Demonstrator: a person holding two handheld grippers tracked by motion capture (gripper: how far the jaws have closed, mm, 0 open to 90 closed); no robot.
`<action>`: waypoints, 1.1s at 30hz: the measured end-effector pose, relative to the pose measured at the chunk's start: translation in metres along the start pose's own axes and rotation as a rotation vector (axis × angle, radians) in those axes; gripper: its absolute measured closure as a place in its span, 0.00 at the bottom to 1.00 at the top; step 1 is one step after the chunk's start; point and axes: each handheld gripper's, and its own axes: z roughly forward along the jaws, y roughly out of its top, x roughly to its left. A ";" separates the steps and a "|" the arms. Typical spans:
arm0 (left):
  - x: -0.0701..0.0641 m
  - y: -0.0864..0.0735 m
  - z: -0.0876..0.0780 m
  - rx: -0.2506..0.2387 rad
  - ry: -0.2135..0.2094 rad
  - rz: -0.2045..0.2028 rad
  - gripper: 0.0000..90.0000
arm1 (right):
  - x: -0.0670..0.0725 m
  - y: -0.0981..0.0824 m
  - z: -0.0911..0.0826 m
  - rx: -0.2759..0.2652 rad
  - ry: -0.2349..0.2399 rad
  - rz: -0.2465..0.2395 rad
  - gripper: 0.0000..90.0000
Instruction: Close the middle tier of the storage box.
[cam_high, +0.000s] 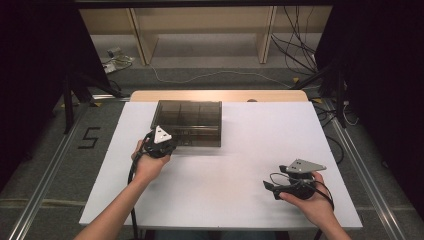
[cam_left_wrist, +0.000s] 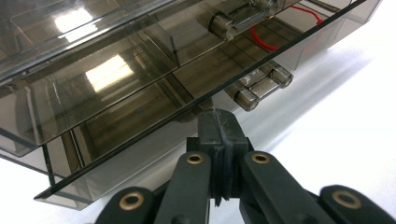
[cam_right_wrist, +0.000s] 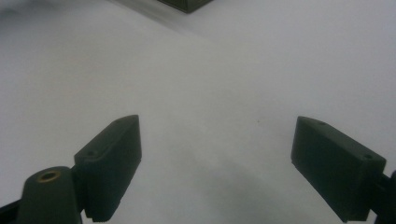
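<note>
Closed black tips of the left claw (cam_left_wrist: 219, 135) sit empty just under the smoky plastic box's (cam_left_wrist: 140, 93) lid edge, beside its latch (cam_left_wrist: 263, 87); right claw (cam_right_wrist: 217, 163) hangs wide open, empty, well apart over the worktop (cam_right_wrist: 210, 70)

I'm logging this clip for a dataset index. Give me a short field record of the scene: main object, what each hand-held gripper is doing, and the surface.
main object: smoky transparent compartment box, lid slightly raised
left hand-held gripper: jaws shut, tips at the lid's front edge beside a latch
right hand-held gripper: jaws open, nothing between them, above bare table
surface: white table
inside box: something red, unclear
</note>
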 end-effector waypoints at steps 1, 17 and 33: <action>0.000 0.000 0.000 -0.001 0.001 -0.002 1.00 | 0.000 0.000 0.000 0.000 0.000 -0.001 0.19; 0.000 0.001 0.001 -0.001 -0.001 -0.005 1.00 | 0.000 0.000 0.001 -0.001 -0.001 0.002 0.19; 0.001 0.002 0.003 -0.002 0.001 -0.006 1.00 | 0.000 0.000 0.000 -0.001 0.000 -0.001 0.19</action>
